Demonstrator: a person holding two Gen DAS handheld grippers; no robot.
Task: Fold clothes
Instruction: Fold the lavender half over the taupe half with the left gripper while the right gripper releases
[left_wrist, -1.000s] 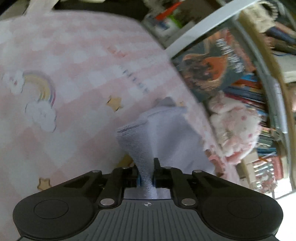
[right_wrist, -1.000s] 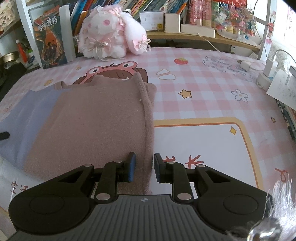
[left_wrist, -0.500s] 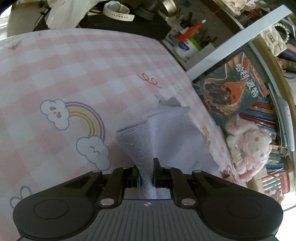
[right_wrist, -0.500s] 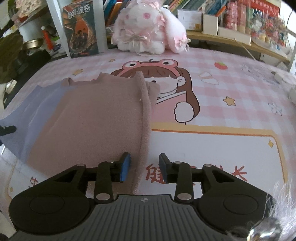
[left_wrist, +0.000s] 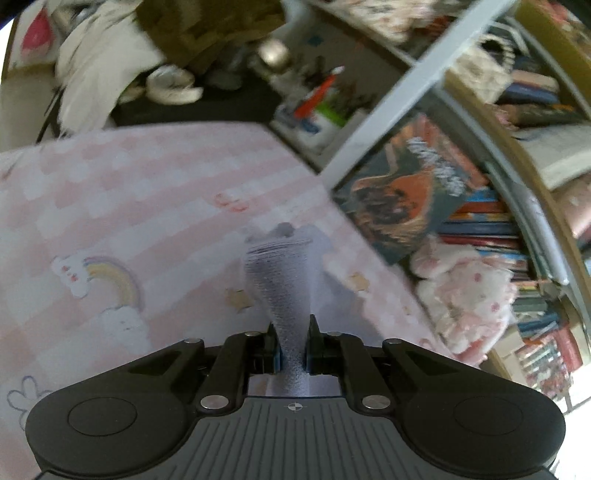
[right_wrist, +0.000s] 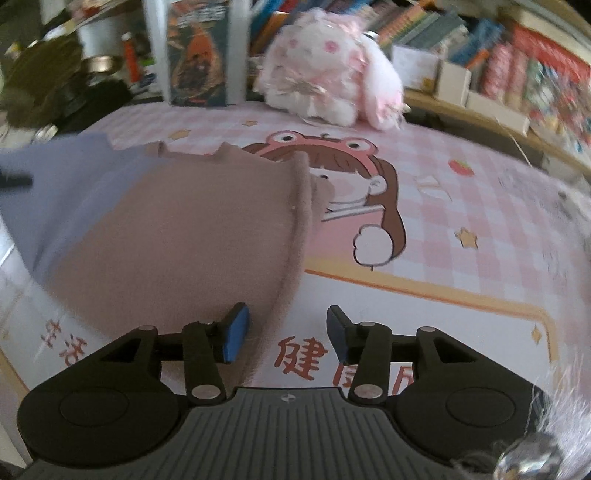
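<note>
Pinching a bunched edge of the lavender cloth (left_wrist: 284, 280), the left claw (left_wrist: 291, 345) was clenched on it and held it lifted off the pink checked tabletop (left_wrist: 129, 206). The right claw (right_wrist: 287, 334) stood released, its jaws wide apart, straddling the near right edge of the brown garment (right_wrist: 192, 236), which lay spread flat toward the tabletop's left side with lavender fabric showing from under its left border. As I judged it, the brown piece looked doubled over along its right edge, but the pile was not yet a compact fold; the lifted lavender edge remained to be laid.
</note>
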